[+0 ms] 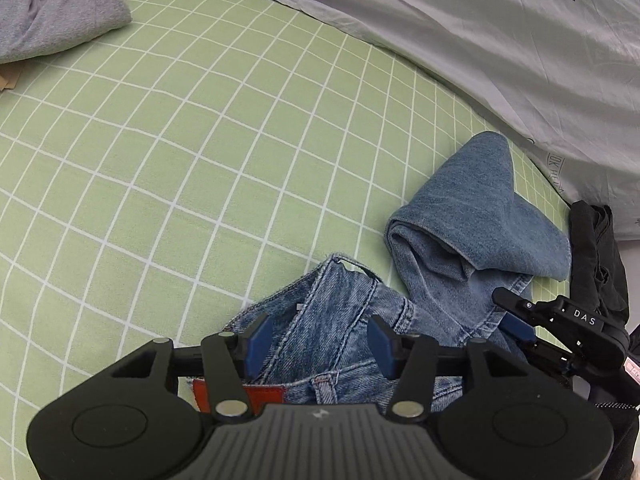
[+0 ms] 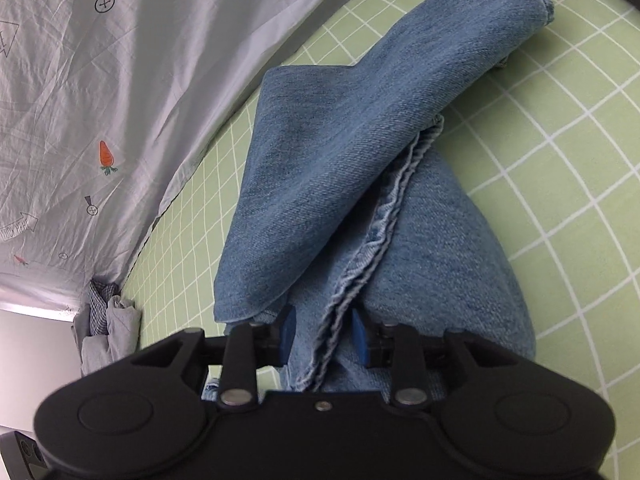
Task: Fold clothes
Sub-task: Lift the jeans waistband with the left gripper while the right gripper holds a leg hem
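Blue jeans lie crumpled on the green checked bed sheet, one leg folded back over itself. The waistband with a red patch lies right under my left gripper, which is open, its blue pads wide apart on either side of the denim. In the right wrist view my right gripper is open too. A frayed seam of the leg runs between its pads without being pinched. The right gripper also shows at the right of the left wrist view, low over the jeans.
A grey garment lies bunched at the far left of the bed. A pale grey printed cover runs along the far edge. A black garment lies at the right, and a small checked cloth sits by the cover's edge.
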The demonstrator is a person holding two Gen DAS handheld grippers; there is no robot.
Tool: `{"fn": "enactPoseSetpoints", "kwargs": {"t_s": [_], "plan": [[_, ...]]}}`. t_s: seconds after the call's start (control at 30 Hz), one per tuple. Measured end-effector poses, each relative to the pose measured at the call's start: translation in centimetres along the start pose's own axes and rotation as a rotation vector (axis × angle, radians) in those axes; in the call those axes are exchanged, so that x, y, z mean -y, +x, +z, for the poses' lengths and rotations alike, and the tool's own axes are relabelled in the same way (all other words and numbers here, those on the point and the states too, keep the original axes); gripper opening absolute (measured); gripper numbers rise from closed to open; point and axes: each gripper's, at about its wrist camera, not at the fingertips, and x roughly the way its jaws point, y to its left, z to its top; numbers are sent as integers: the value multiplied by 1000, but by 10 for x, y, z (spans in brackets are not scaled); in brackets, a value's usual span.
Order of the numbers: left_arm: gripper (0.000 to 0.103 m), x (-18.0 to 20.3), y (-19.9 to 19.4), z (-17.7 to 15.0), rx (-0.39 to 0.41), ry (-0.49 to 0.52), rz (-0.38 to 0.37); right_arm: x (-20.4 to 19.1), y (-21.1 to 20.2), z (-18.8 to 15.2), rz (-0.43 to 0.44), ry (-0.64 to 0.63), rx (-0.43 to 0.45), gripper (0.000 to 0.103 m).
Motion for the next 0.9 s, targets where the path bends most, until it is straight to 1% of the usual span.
{"fn": "enactPoseSetpoints", "kwargs": {"t_s": [0.1,0.2,0.23,0.27,0.33,0.37,0.4,0.43,0.47,0.57,0.67,0.77,0.83,0.9], "plan": [[60,4,19,5,-45,-1,-16,-8,8,-1,-23,-33,-5,27],[61,8,33,6,-75,4,0,-15,15,-2,-29,-58,-8,17],[61,10,36,6,-81,9,5,-17,15,-2,-30,-60,-5,11],[60,11,37,6,-85,14,8,-17,16,-2,-22,-59,-2,9],[51,13,40,7,-93,25,14,-15,11,-1,13,-45,16,7],[31,14,39,7,-90,26,8,-14,8,2,27,-40,25,7],[21,14,39,7,-87,27,3,-16,5,4,39,-39,40,7],[19,15,38,8,-84,28,-3,-17,2,7,51,-39,54,7],[14,15,37,8,-80,29,-7,-20,-1,10,65,-40,73,6],[12,18,30,12,-43,31,1,-32,-10,23,93,-49,125,6],[12,20,23,26,-12,50,-9,-42,-17,39,110,-63,172,6],[12,24,19,53,24,133,20,-52,-20,55,114,-73,216,6],[11,29,18,73,42,186,40,-52,-19,62,112,-76,223,6],[11,36,17,92,61,234,66,-53,-21,67,88,-109,226,6]]}}
